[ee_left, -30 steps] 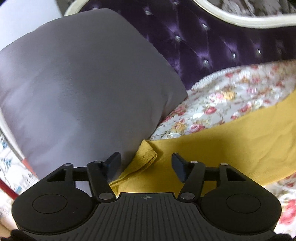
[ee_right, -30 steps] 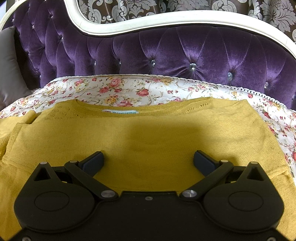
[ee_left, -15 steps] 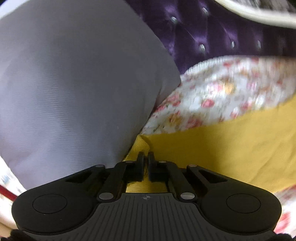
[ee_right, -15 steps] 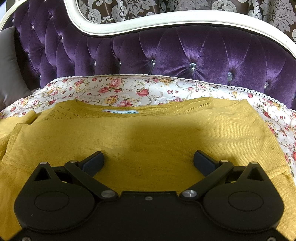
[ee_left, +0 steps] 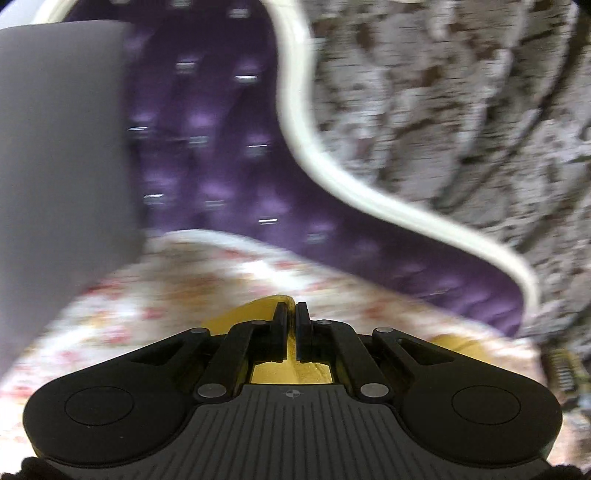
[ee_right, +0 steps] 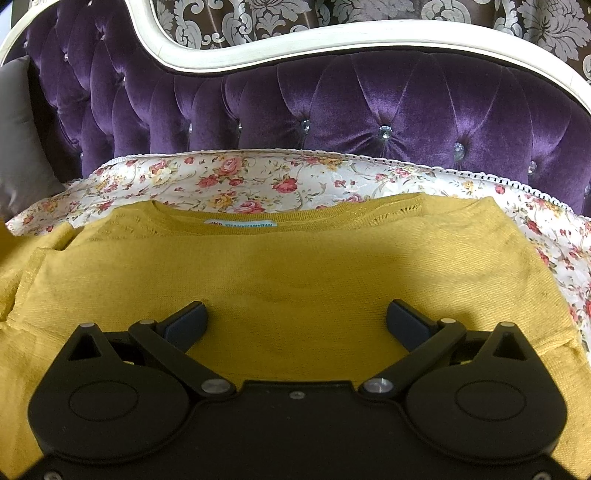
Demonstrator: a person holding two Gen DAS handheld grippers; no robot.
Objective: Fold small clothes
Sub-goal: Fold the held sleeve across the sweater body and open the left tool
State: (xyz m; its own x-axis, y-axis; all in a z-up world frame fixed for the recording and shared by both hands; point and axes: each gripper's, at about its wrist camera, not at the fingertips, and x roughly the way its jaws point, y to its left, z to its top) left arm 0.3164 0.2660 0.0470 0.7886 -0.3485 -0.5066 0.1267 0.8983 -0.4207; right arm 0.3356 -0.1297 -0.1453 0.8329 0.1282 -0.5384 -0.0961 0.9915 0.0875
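I count one sweater (ee_right: 295,273), mustard yellow, lying flat on one floral sheet (ee_right: 258,177) that covers the bed; its neckline and one white label (ee_right: 240,224) face the one purple tufted headboard (ee_right: 369,110), which has a white curved frame (ee_right: 332,37). One grey pillow (ee_right: 18,140) sits at the far left against the headboard. I have two grippers. My right gripper (ee_right: 295,317) hovers over the sweater's middle with its jaws spread wide and nothing between them; I cannot tell whether it touches the knit. My left gripper (ee_left: 291,314) has its jaws pressed almost together on a fold of the sweater (ee_left: 258,314), and yellow knit shows in the narrow gap and behind the fingers. The right wrist view gives me the whole garment sharply: collar, label, both shoulders, and a sleeve bunched at the left edge. The left wrist view shows none of that; it is heavily blurred and gives me only the pinched bit of yellow, the sheet (ee_left: 147,295) below, the pillow (ee_left: 55,147) large on the left, the headboard (ee_left: 221,147) and patterned wallpaper (ee_left: 461,110) beyond the frame. The right view catches only strips of the wallpaper (ee_right: 258,18) along the top.
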